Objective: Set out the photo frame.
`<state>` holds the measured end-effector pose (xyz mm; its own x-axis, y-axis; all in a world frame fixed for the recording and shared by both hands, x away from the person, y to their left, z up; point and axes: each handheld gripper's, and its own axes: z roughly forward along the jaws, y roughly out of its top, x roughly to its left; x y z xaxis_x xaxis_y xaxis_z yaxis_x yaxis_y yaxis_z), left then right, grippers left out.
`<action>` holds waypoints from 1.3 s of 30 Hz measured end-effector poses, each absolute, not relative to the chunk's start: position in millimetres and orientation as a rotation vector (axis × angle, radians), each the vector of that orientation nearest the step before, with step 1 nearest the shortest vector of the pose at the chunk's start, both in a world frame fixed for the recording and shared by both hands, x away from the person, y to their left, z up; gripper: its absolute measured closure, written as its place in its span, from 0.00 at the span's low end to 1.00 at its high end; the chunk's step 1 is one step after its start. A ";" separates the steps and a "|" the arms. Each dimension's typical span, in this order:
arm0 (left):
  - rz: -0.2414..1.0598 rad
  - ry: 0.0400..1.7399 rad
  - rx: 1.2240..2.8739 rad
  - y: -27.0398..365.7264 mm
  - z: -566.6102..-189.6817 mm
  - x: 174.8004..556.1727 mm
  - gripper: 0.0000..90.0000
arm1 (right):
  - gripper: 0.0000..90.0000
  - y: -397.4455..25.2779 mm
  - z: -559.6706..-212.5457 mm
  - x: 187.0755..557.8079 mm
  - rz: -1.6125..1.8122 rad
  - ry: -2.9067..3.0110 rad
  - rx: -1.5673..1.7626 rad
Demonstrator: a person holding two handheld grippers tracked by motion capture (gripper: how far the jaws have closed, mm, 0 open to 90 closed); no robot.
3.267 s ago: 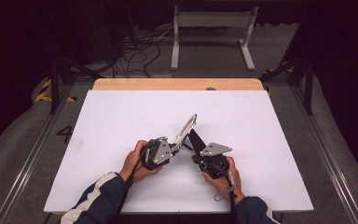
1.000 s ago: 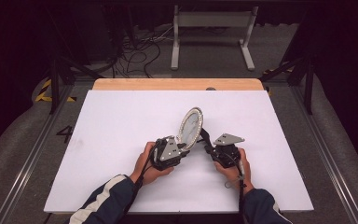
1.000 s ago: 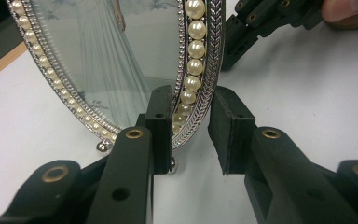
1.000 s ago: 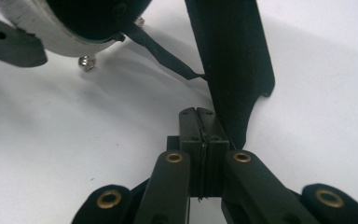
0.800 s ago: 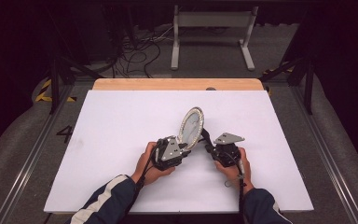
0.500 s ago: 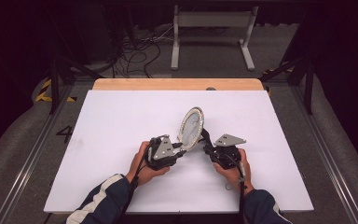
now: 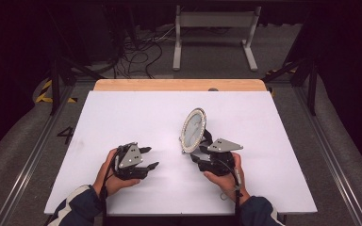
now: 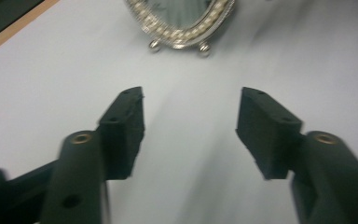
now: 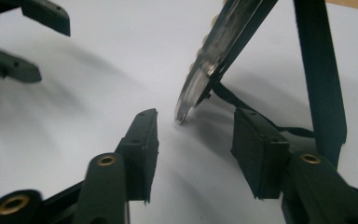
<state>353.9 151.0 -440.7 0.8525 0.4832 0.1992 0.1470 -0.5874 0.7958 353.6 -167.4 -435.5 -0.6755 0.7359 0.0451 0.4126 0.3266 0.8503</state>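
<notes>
Standing on its own just right of the middle of the high view, the oval mirror (image 7: 193,130) leans back on a dark prop leg (image 9: 319,70) over the white table (image 7: 122,117). Neither tool grips it. The left gripper (image 7: 147,157), lower left of centre, has its jaws spread wide with nothing between them, well apart from the mirror, whose beaded lower rim and two small feet sit at the top of the left gripper view. The right gripper (image 7: 199,151) is also wide and empty, its jaws just beside the mirror's foot and the thin cord tying the frame to the leg. The risk, I judge, lies there: a nudge against leg or cord could fold the stand and tip the mirror flat.
</notes>
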 end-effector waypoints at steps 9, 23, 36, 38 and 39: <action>0.507 0.493 2.178 143.3 -445.2 359.9 0.34 | 0.54 -148.3 -442.1 365.2 1.341 2.179 1.075; 0.525 0.532 2.193 146.5 -447.3 358.4 0.31 | 0.71 -149.5 -440.7 369.7 1.377 2.071 1.092; 0.516 0.515 2.199 145.8 -445.4 359.4 0.30 | 0.76 -166.8 -437.3 371.3 1.407 2.159 1.074; 0.516 0.512 2.199 145.8 -444.6 358.3 0.29 | 0.77 -170.8 -435.4 370.0 1.399 2.183 1.067; 0.516 0.508 2.201 146.0 -444.2 358.1 0.29 | 0.77 -172.4 -434.9 369.4 1.397 2.186 1.063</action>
<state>358.1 146.0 -444.2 0.8360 0.5134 0.1939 0.1863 -0.5979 0.7796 369.4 -172.4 -434.9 -0.6639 0.7398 0.1088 0.4097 0.2381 0.8806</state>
